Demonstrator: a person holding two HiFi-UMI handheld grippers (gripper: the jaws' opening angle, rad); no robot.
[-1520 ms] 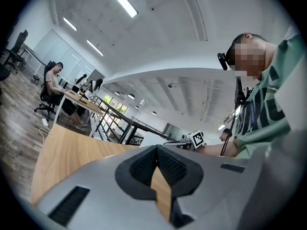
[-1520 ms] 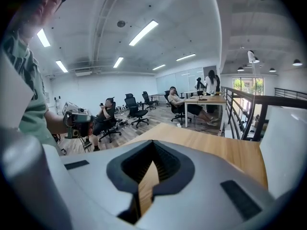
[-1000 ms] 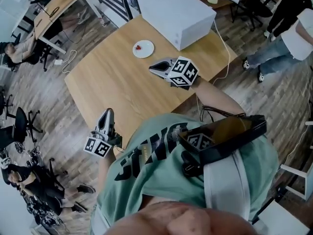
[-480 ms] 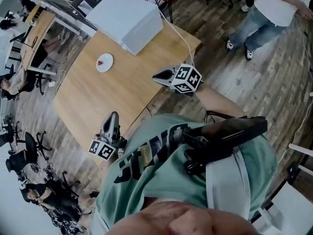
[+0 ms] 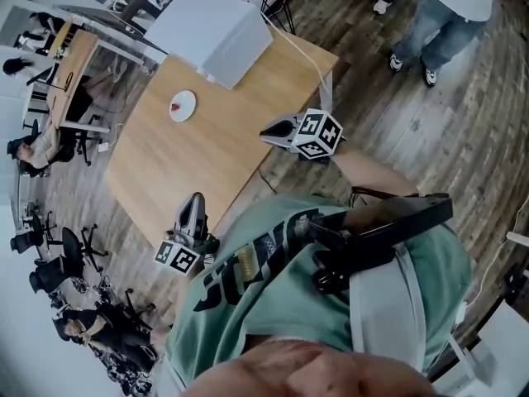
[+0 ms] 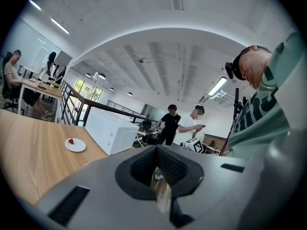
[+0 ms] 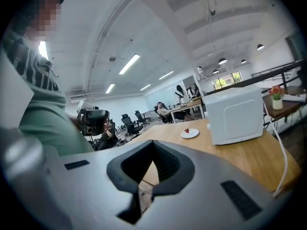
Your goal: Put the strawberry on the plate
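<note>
A small red strawberry (image 5: 175, 104) lies on a white plate (image 5: 183, 108) at the far side of the wooden table (image 5: 190, 164), next to a white box (image 5: 211, 33). My right gripper (image 5: 266, 131) is shut and empty, hovering at the table's near right edge, well away from the plate. The left gripper (image 5: 196, 197) is also shut and empty, low by the table's near corner. In the left gripper view the strawberry (image 6: 71, 141) and plate (image 6: 76, 146) show far off to the left. The right gripper view has the plate (image 7: 190, 134) far ahead.
A white cable (image 5: 304, 52) runs from the box over the table's right edge. Other desks (image 5: 70, 64), office chairs (image 5: 62, 251) and seated people fill the left side. A person in jeans (image 5: 438, 15) stands on the wooden floor at top right.
The view has pulled back from the table, so the plate looks smaller and farther. My right gripper went from over the tabletop near the plate to the table's near edge. Both grippers stayed shut.
</note>
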